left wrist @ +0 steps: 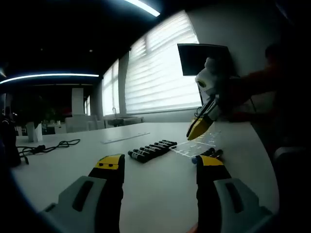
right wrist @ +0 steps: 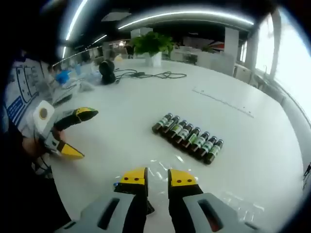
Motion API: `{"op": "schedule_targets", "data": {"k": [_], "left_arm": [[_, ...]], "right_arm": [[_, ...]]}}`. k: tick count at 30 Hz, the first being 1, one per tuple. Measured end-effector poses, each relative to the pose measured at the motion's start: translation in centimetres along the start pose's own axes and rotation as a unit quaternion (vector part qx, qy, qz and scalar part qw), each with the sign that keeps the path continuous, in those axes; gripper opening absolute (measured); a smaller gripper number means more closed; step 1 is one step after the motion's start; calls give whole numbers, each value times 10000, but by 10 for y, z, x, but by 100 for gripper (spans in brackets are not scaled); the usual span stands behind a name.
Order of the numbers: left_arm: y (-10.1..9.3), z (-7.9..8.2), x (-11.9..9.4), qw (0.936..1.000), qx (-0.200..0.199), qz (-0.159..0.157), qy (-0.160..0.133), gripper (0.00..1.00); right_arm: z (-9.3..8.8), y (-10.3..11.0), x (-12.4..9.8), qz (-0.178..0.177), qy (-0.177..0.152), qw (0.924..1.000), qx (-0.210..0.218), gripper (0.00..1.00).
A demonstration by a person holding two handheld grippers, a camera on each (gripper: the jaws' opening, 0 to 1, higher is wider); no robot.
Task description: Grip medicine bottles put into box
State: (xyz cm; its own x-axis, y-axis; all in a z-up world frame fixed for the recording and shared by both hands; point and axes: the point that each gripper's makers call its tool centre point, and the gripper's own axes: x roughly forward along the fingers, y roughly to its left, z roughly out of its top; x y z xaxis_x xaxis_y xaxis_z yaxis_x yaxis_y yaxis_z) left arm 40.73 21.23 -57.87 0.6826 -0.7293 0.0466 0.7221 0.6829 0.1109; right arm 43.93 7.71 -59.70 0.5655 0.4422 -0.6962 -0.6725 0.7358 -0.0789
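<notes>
Several dark medicine bottles (right wrist: 188,137) lie side by side in a row mid-table, also seen as the bottle row (left wrist: 151,150). A clear box (left wrist: 194,147) lies just right of that row, with a dark bottle (left wrist: 208,154) at its near edge. My left gripper (left wrist: 160,165) is open wide, empty, low over the table short of the row. My right gripper (right wrist: 158,177) hovers above the faint clear box (right wrist: 165,165), its jaws a narrow gap apart with nothing between them. It enters the left gripper view as a yellow-tipped right gripper (left wrist: 200,127) above the box. The left gripper (right wrist: 79,133) shows open.
The white table (right wrist: 121,107) carries black cables (right wrist: 155,75), headphones (right wrist: 105,69) and a potted plant (right wrist: 152,45) at the far end. A dark monitor (left wrist: 204,58) stands before the blinds. A person's orange sleeve (left wrist: 257,82) reaches in; a hand (right wrist: 30,145) holds the left gripper.
</notes>
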Motion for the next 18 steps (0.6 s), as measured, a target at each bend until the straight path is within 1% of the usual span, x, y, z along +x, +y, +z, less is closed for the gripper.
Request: {"op": "schedule_targets", "data": {"k": [1, 3, 4, 5, 7, 9, 10, 12, 15, 17, 18], "left_arm": [[0, 0, 0, 10000, 4, 1, 0, 52], [0, 0, 0, 10000, 8, 11, 4, 52], [0, 0, 0, 10000, 9, 18, 6, 52], [1, 0, -1, 10000, 12, 23, 8, 52], [1, 0, -1, 10000, 16, 34, 8, 52], [1, 0, -1, 10000, 15, 45, 7, 52], [2, 0, -1, 10000, 14, 51, 7, 52], [2, 0, -1, 10000, 12, 63, 8, 52], [3, 1, -2, 10000, -3, 77, -9, 52], [3, 1, -2, 10000, -22, 75, -18, 52], [3, 1, -2, 10000, -29, 70, -24, 52]], "right_arm": [[0, 4, 1, 173, 61, 9997, -190, 9], [3, 7, 5, 293, 153, 9977, -584, 7], [3, 11, 8, 456, 249, 9952, -829, 7], [1, 13, 11, 512, 355, 9934, -967, 6], [-3, 18, 19, 791, 545, 9878, -1228, 5], [-7, 16, 25, 790, 739, 9846, -1371, 4], [-11, 16, 29, 879, 875, 9793, -1602, 4], [-13, 11, 34, 815, 1008, 9771, -1686, 4], [-15, 10, 38, 896, 1087, 9750, -1719, 6], [-20, 10, 40, 931, 1273, 9722, -1731, 6], [-21, 11, 42, 961, 1291, 9720, -1713, 6]]}}
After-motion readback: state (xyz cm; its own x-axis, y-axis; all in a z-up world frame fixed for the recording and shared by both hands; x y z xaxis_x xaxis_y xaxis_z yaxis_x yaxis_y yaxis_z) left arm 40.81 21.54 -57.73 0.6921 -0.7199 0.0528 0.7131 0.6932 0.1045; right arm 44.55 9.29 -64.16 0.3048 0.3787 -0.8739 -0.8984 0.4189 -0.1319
